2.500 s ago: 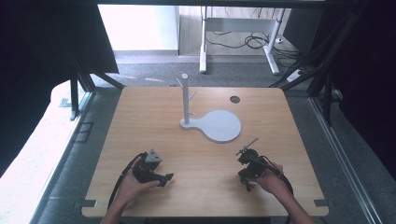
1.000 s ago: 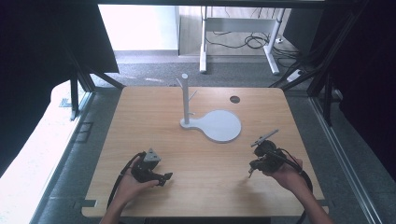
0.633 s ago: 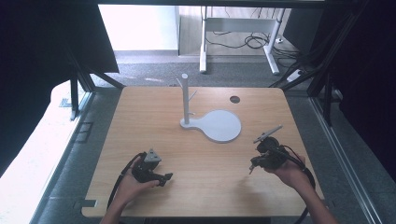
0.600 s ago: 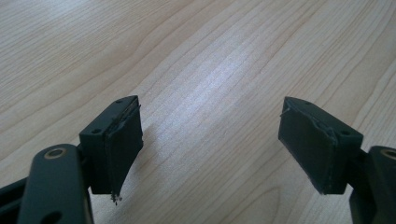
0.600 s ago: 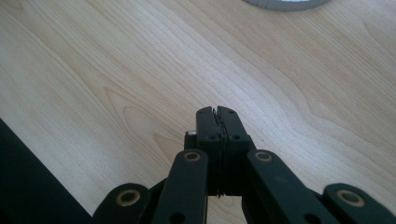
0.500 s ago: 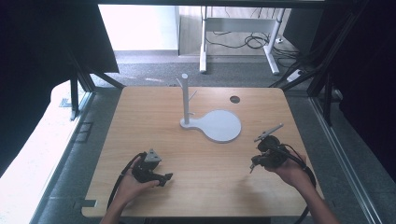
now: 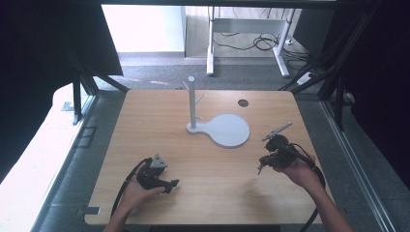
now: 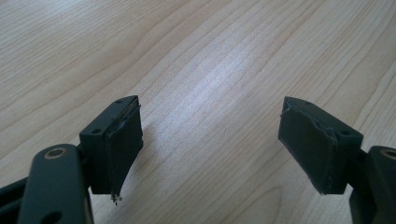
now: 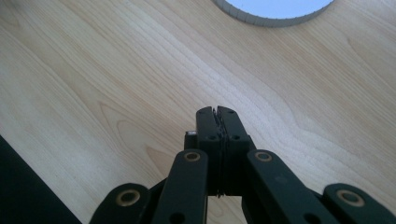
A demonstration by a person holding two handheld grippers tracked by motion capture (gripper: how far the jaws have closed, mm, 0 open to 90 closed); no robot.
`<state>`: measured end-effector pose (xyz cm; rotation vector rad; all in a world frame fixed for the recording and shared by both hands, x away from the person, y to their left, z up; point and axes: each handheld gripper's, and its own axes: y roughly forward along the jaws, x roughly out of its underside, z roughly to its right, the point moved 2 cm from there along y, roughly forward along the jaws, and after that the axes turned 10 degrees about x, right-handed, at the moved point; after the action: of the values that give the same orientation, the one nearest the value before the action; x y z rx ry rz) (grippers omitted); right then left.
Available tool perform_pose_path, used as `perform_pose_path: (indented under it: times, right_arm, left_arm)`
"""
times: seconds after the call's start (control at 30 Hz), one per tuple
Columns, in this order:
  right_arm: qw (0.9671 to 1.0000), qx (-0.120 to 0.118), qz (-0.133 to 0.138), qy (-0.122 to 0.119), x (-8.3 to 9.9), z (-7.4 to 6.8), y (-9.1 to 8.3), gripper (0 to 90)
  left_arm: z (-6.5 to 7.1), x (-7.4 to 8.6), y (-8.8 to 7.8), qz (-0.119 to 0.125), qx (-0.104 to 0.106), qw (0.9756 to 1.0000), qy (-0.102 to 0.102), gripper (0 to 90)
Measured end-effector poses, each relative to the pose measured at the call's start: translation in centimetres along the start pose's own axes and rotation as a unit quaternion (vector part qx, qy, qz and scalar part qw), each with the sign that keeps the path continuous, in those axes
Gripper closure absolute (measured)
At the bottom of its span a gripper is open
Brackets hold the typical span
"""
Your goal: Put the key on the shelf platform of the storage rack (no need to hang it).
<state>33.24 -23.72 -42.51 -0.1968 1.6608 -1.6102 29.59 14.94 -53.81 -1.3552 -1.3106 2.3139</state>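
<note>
Nothing is picked up yet — both grippers wait over the near part of the wooden table. The left gripper rests low on the wood with its jaws spread wide and empty. The right gripper has its jaws pressed together on nothing, hanging just short of the white stand, whose round base and upright post sit mid-table. Judging by that, the approach is only starting — next the right jaws must open before reaching the stand.
</note>
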Motion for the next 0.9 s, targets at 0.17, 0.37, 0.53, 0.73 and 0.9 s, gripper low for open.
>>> perform_pose_path:
  times: [0.17, 0.37, 0.53, 0.73, 0.9]
  right_arm:
    - [1.0, 0.0, 0.0, -0.003, -0.8, -0.1, 0.2, 89.6]
    - [1.0, 0.0, 0.006, -0.007, -1.7, -0.1, 0.1, 89.6]
    - [0.9999, -0.002, 0.013, -0.011, -2.5, -0.1, 0.1, 89.6]
    - [0.9998, -0.003, 0.012, -0.012, -3.2, -0.2, 0.2, 89.6]
    - [0.9999, -0.003, 0.011, -0.012, -3.7, -0.2, 0.4, 89.6]
  left_arm:
    - [0.0, 0.0, 0.0, -0.002, 0.0, 1.0, 0.001, 22.1]
    - [0.0, 0.0, 0.1, -0.003, 0.0, 1.0, 0.003, 22.0]
    - [0.0, 0.0, 0.0, -0.002, 0.0, 1.0, 0.002, 22.0]
    - [0.0, 0.0, 0.1, -0.002, 0.0, 1.0, 0.002, 22.0]
    - [0.0, 0.0, 0.1, -0.003, 0.001, 1.0, 0.002, 22.0]
